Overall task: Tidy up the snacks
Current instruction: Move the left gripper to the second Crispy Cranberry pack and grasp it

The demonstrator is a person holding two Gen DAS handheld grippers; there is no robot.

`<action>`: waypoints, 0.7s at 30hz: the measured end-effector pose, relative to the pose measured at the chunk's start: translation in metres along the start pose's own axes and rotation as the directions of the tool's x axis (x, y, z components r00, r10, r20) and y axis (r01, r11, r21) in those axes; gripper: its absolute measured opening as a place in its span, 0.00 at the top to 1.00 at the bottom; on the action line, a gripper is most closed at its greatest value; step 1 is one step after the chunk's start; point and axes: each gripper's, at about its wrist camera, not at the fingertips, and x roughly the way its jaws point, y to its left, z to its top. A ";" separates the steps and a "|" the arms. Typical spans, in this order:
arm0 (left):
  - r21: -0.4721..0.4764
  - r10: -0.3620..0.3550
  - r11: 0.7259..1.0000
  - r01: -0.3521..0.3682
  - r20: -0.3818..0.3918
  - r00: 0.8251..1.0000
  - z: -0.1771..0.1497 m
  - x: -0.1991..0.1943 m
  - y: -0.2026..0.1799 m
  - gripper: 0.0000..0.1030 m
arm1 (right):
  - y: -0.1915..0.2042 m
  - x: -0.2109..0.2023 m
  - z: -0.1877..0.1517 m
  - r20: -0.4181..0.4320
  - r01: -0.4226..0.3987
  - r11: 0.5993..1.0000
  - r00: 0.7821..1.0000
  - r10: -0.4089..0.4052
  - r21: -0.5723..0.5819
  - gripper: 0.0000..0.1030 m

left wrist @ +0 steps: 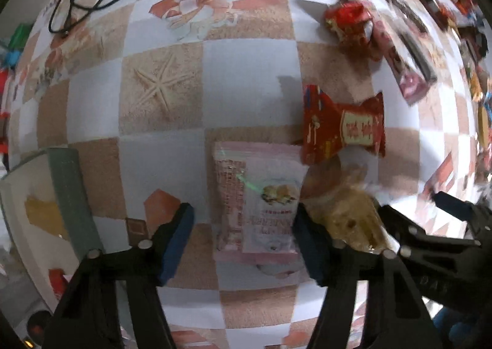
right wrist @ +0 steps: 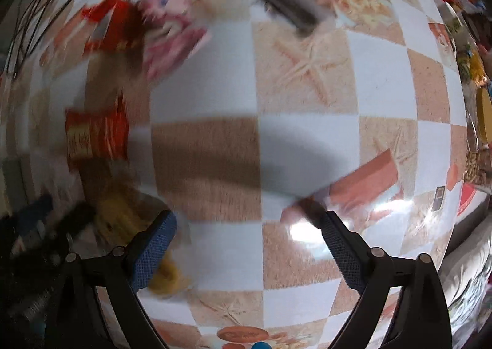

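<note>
Left gripper [left wrist: 243,244] hangs over the pink snack packet [left wrist: 258,204] at lower centre, fingers part-open astride it without pressing, seemingly poised for a pick. Right gripper [right wrist: 249,244] stands wide and empty over bare checkered worktop [right wrist: 307,149]. A red packet [left wrist: 344,127] and clear-wrapped pastry [left wrist: 350,210] lie adjacent.

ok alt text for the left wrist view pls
Seen from above, the left gripper hangs open over a pink snack packet lying flat on a checked tablecloth, its pads to either side of the packet and not pressing it. A red snack packet and a clear bag of golden snacks lie just right of it.
</note>
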 end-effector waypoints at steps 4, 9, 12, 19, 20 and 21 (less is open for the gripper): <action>0.009 -0.002 1.000 0.002 -0.005 1.000 0.004 0.003 -0.004 0.36 | -0.002 0.001 -0.007 -0.020 0.003 1.000 1.000 -0.003 -0.005 0.02; 0.018 0.012 1.000 -0.012 0.010 1.000 0.011 -0.001 -0.009 0.42 | -0.019 -0.010 -0.020 0.001 -0.022 0.999 1.000 0.022 0.026 0.02; 0.029 0.003 1.000 -0.004 0.020 1.000 0.012 -0.007 -0.019 0.56 | -0.026 -0.020 -0.031 0.013 -0.052 0.999 0.999 0.052 0.013 0.02; -0.032 -0.018 0.999 0.018 -0.018 1.000 -0.025 -0.007 0.003 0.57 | 0.025 -0.034 -0.055 0.031 -0.070 0.989 0.997 0.075 -0.133 0.02; -0.033 -0.003 0.999 0.002 -0.024 1.000 -0.037 -0.005 0.006 0.57 | 0.036 -0.034 -0.056 0.029 -0.069 0.985 0.997 0.075 -0.157 0.02; -0.030 0.010 0.999 -0.011 -0.025 1.000 -0.043 -0.004 0.008 0.57 | 0.042 -0.034 -0.057 0.026 -0.069 0.982 0.997 0.075 -0.173 0.02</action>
